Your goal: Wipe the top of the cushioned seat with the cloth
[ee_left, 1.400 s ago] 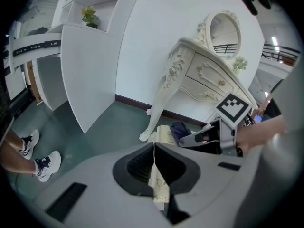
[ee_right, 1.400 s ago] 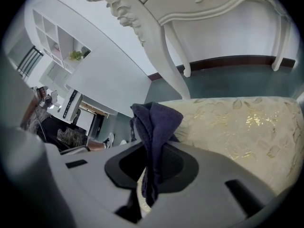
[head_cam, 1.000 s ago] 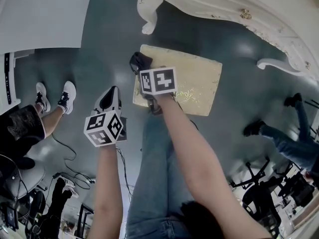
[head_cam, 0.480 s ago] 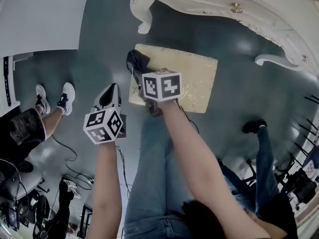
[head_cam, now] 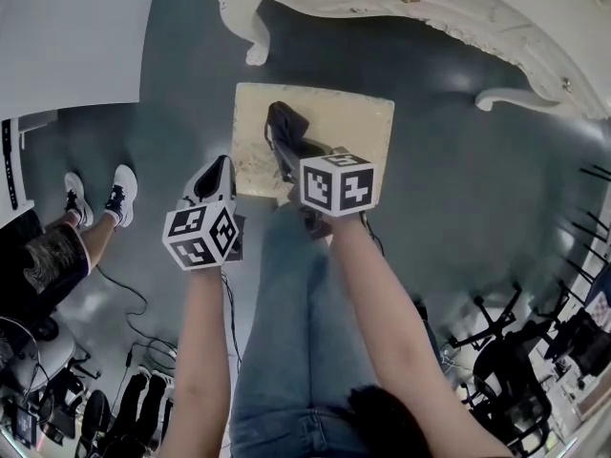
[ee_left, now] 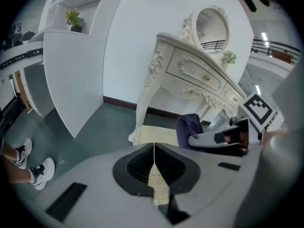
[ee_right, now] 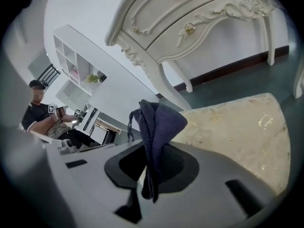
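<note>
Right gripper (ee_right: 151,167) — crumpled dark-blue cloth (ee_right: 159,122) above pale gold-patterned seat (ee_right: 237,127)

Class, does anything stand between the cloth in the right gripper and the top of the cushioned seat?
Nothing visible does: the cloth, clamped in the right gripper, is over the seat and its bare top.

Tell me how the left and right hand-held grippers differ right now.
The right hand-held gripper is shut on the dark blue cloth; the left hand-held gripper is shut on nothing. The right one is over the cushioned seat; the left one hangs just off the seat's left edge. Both carry a marker cube.
</note>
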`<state>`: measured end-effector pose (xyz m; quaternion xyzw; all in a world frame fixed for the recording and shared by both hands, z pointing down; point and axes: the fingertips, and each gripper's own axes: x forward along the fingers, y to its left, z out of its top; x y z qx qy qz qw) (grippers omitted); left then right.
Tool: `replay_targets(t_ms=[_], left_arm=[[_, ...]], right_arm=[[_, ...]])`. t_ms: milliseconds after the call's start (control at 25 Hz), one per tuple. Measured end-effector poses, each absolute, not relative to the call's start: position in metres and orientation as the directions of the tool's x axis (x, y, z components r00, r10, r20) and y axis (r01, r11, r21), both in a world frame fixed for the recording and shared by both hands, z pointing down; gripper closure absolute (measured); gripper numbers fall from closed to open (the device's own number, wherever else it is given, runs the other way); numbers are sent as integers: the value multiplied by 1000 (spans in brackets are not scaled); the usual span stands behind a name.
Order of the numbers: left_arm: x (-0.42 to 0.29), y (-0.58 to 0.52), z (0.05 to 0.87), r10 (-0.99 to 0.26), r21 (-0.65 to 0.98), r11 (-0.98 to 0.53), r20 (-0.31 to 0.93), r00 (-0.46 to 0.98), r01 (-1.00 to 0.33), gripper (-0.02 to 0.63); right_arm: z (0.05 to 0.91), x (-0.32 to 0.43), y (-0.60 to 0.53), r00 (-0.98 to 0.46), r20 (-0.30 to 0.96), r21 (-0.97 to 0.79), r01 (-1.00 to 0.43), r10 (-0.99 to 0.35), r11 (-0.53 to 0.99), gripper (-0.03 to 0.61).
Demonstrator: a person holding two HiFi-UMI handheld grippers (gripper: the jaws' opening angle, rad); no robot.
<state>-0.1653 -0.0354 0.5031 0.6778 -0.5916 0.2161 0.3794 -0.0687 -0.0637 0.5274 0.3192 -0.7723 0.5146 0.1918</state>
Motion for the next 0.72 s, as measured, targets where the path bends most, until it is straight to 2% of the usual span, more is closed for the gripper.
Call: replay_targets(t_ms=[720], left_arm=[[-102,0,485,-641,257,-70,729,241,-964,607]], right_arm=[[531,97,-24,-573,701,-582,-804,-424,124,538]])
